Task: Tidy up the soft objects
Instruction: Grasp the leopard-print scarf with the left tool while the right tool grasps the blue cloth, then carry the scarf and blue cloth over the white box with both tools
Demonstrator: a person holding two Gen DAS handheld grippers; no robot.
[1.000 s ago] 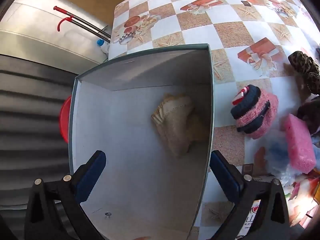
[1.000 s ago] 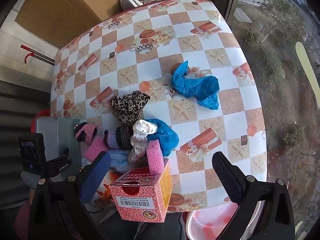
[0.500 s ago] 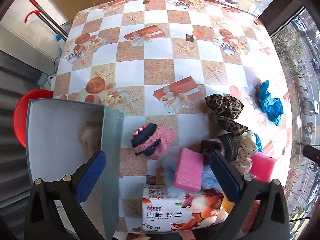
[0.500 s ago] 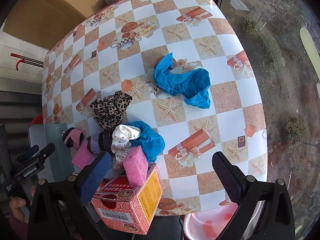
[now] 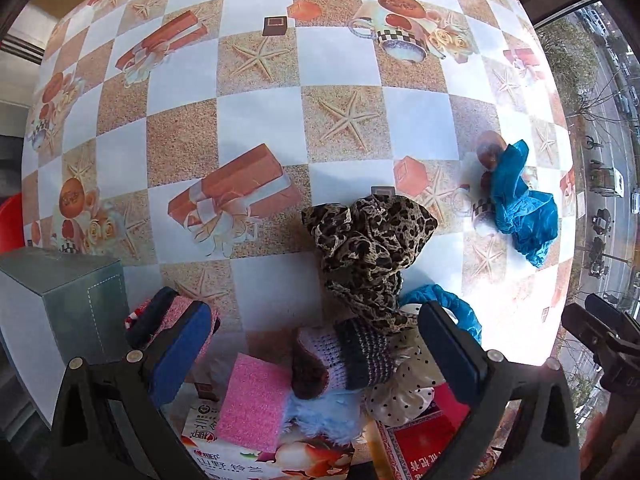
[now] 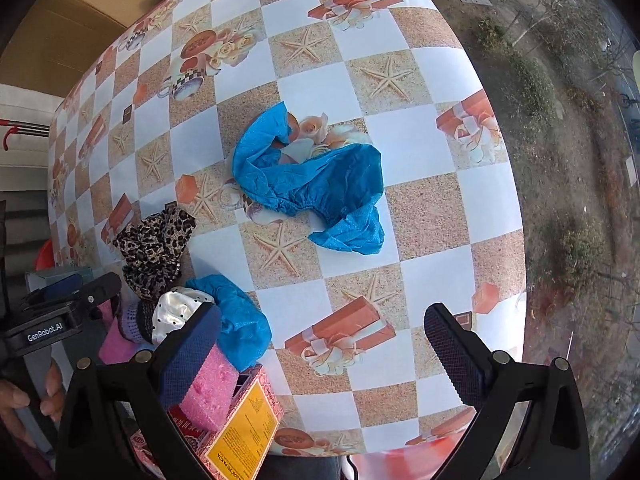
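My left gripper is open above a heap of soft things: a leopard-print cloth, a purple and dark knit piece, a pink sponge, a polka-dot cloth and a pink striped knit. The grey box stands at the left. My right gripper is open over the table, short of a crumpled blue cloth. A second blue cloth and another pink sponge lie by its left finger.
A red and yellow carton and a printed fruit carton sit at the near table edge. The checked tablecloth stretches away behind the heap. A hand holds the left gripper. The table's right edge drops to ground outside.
My left gripper has swung right, from over the grey box with a beige cloth inside to above the heap. My right gripper has moved forward toward the blue cloth. Both have stayed open.
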